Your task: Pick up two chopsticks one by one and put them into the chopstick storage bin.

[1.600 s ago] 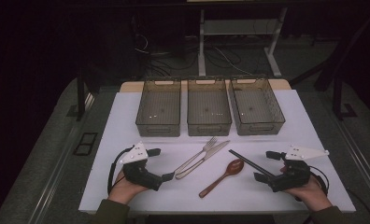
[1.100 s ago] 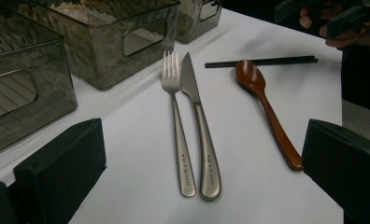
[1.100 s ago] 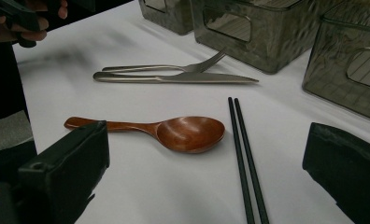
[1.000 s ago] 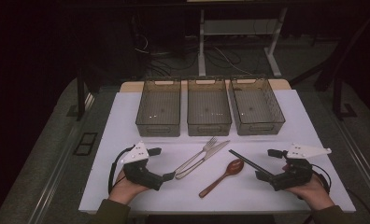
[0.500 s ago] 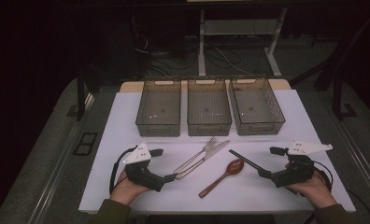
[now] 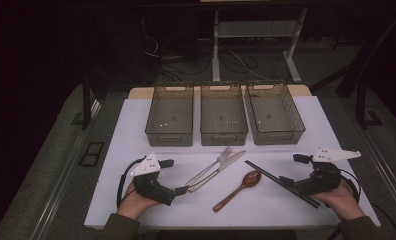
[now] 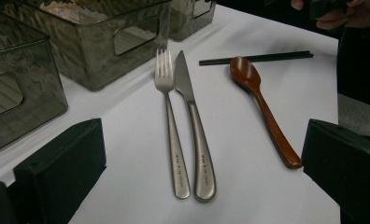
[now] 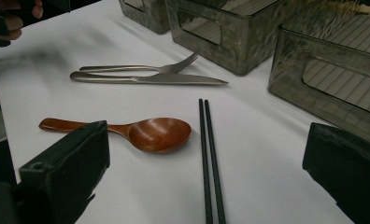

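Left claw (image 6: 182,190): jaws spread wide and holding nothing, set at the handle ends of the fork (image 6: 212,166) and knife (image 6: 220,170), on the side away from the middle bin (image 6: 223,116).
Right claw (image 6: 285,181): also gaping and holding nothing, poised at the near end of the chopsticks (image 6: 280,183), on the side farthest from the middle bin.
Cutlery: fork and knife lie side by side just in front of the middle bin; the wooden spoon (image 6: 237,190) lies beside them, farther from the bin, with the chopsticks just beyond its bowl.
Bins: three dark bins stand in a row across the white tabletop (image 6: 136,125), the left bin (image 6: 170,117) and right bin (image 6: 274,114) flanking the middle one; all three look bare inside.
Done: nothing sorted, judging by the bare bins.
Left: every piece, it seems, still to be lifted and dropped in; the first grasp is not yet made.
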Demonstrator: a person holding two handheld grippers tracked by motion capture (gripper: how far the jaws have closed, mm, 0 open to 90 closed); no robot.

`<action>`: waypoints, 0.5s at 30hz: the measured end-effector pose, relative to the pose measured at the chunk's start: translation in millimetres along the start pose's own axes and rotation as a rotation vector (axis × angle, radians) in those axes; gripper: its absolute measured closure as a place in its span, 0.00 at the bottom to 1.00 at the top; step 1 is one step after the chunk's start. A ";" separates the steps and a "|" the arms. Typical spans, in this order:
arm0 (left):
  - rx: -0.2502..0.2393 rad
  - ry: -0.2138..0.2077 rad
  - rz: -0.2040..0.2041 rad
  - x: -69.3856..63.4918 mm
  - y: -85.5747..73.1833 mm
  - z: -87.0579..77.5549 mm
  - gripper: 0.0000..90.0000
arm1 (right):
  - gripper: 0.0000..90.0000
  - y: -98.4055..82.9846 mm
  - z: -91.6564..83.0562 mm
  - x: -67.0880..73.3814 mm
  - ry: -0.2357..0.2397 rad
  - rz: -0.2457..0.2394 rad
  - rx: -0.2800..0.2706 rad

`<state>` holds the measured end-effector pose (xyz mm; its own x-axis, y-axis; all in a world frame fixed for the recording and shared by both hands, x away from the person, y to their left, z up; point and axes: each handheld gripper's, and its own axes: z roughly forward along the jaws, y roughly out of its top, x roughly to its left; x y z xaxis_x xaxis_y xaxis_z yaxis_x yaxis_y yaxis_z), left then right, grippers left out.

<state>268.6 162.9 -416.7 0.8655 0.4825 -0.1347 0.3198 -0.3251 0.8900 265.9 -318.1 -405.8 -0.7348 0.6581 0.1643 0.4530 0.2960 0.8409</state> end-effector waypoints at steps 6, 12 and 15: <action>-0.007 0.001 -0.003 -0.7 0.3 -0.8 0.00 | 0.00 -2.2 -2.7 -10.2 -0.013 0.002 0.008; -0.009 0.004 -0.005 1.1 -0.4 -2.2 0.00 | 0.00 -4.9 -4.6 -17.5 -0.028 0.004 0.013; -0.013 0.004 -0.009 1.3 -1.1 -2.4 0.00 | 0.00 -7.2 -4.8 -19.4 -0.036 0.006 0.030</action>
<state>268.4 165.8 -416.8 0.8609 0.4887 -0.1415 0.3228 -0.3098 0.8943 274.5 -336.4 -412.6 -0.7135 0.6845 0.1498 0.4727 0.3124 0.8240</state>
